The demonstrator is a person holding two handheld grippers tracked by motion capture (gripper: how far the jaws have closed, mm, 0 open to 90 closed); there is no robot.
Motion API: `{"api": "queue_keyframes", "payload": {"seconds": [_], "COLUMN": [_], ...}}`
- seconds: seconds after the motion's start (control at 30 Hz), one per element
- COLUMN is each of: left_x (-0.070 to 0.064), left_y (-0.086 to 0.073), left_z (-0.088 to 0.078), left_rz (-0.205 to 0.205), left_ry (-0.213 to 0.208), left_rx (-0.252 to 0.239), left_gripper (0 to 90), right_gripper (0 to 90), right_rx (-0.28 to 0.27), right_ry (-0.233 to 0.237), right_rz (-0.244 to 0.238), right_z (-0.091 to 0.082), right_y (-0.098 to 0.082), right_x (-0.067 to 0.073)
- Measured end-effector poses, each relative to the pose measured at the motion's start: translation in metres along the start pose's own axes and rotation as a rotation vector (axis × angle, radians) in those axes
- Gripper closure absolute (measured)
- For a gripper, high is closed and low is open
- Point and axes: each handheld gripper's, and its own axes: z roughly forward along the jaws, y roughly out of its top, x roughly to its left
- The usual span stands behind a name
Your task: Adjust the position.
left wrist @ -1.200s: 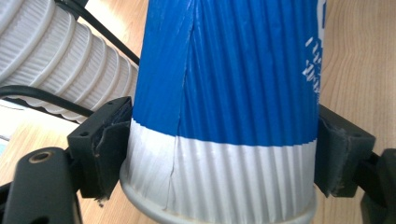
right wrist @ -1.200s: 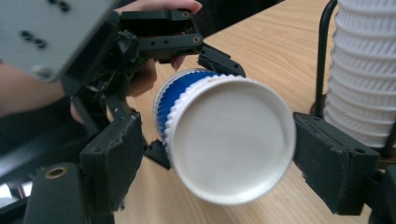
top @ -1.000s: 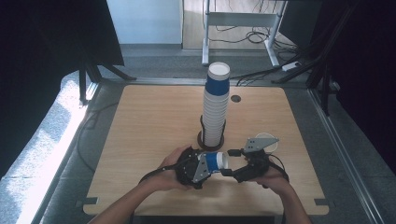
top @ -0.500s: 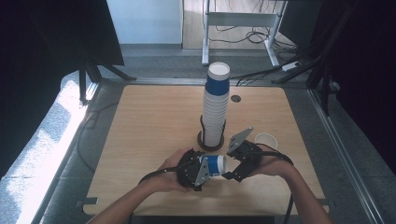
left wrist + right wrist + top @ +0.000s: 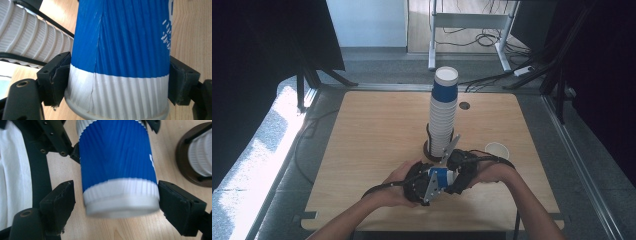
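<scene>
Holding: left gripper (image 5: 117, 82) clamps blue cup (image 5: 122, 50) | right gripper (image 5: 116, 202) jaws just opening, left pad clear of cup, right pad at rim | cup stack (image 5: 443, 115) behind | table (image 5: 362, 130)

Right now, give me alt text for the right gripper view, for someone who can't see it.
A blue and white ribbed paper cup lies between the right gripper's open black jaws above a wooden table. The left gripper clamps its far end, and the cup stack's dark base sits at right.
</scene>
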Motion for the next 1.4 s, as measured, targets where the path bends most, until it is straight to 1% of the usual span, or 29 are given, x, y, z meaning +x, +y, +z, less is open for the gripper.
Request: {"api": "queue_keyframes", "payload": {"seconds": [0.03, 0.1, 0.2, 0.27, 0.33, 0.47, 0.57, 0.67, 0.7, 0.73, 0.8, 0.9, 0.97, 1.0, 1.07, 1.17, 1.2, 1.23, 1.3, 1.33, 1.4], "left_x": [0.0, -0.001, -0.002, -0.001, -0.001, -0.003, -0.002, 0.0, 0.001, 0.002, 0.006, 0.009, 0.013, 0.014, 0.016, 0.02, 0.021, 0.022, 0.023, 0.023, 0.022], "left_y": [0.001, 0.002, 0.002, 0.001, 0.001, 0.002, 0.003, 0.002, 0.0, -0.001, -0.005, -0.011, -0.016, -0.018, -0.023, -0.029, -0.031, -0.033, -0.037, -0.038, -0.04], "left_z": [0.0, 0.001, 0.001, 0.001, 0.001, 0.003, 0.005, 0.004, 0.003, 0.002, -0.001, -0.006, -0.01, -0.012, -0.017, -0.022, -0.024, -0.026, -0.028, -0.029, -0.03], "left_rz": [0.01, 0.009, 0.012, 0.012, 0.012, 0.014, -0.001, -0.035, -0.065, -0.082, -0.123, -0.189, -0.238, -0.259, -0.296, -0.376, -0.4, -0.421, -0.456, -0.478, -0.509], "left_ry": [-0.001, 0.0, 0.0, 0.0, -0.005, -0.003, -0.005, -0.01, -0.017, -0.023, -0.035, -0.04, -0.05, -0.049, -0.044, -0.049, -0.053, -0.055, -0.052, -0.053, -0.053], "left_rx": [-0.002, -0.003, -0.002, 0.001, -0.002, 0.001, 0.004, -0.005, -0.021, -0.026, -0.035, -0.073, -0.1, -0.11, -0.129, -0.17, -0.182, -0.191, -0.204, -0.216, -0.225], "left_gripper": [17.8, 17.8, 17.8, 17.8, 17.7, 17.2, 14.9, 10.3, 9.3, 8.2, 6.3, 6.1, 5.9, 5.9, 5.9, 5.9, 6.1, 6.1, 6.4, 6.5, 6.9], "right_gripper": [16.5, 16.8, 21.4, 25.6, 26.3, 27.0, 27.4, 27.4, 27.5, 27.5, 27.5, 27.5, 27.5, 27.5, 27.5, 27.4, 27.4, 27.4, 27.4, 27.3, 27.3], "right_rx": [0.007, 0.022, 0.029, 0.028, 0.028, 0.029, 0.018, -0.006, -0.015, -0.035, -0.067, -0.116, -0.159, -0.181, -0.221, -0.293, -0.31, -0.325, -0.366, -0.382, -0.412], "right_ry": [0.004, 0.012, 0.023, 0.035, 0.038, 0.045, 0.04, 0.018, 0.016, 0.02, 0.01, -0.007, -0.015, -0.015, -0.034, -0.048, -0.052, -0.069, -0.063, -0.07, -0.083], "right_rz": [-0.002, -0.002, -0.006, -0.004, -0.009, -0.017, -0.02, -0.019, -0.017, -0.016, -0.017, -0.01, 0.0, 0.001, 0.007, 0.037, 0.039, 0.038, 0.056, 0.06, 0.072], "right_z": [0.003, 0.009, 0.014, 0.015, 0.015, 0.016, 0.016, 0.014, 0.013, 0.012, 0.01, 0.008, 0.006, 0.006, 0.005, 0.004, 0.005, 0.005, 0.006, 0.007, 0.009], "right_y": [0.001, 0.003, 0.004, 0.003, 0.003, 0.0, -0.002, -0.005, -0.006, -0.008, -0.011, -0.017, -0.02, -0.022, -0.025, -0.03, -0.032, -0.033, -0.036, -0.038, -0.04], "right_x": [-0.001, -0.002, -0.005, -0.006, -0.006, -0.007, -0.007, -0.006, -0.006, -0.007, -0.007, -0.008, -0.008, -0.008, -0.008, -0.007, -0.007, -0.006, -0.006, -0.005, -0.004]}}
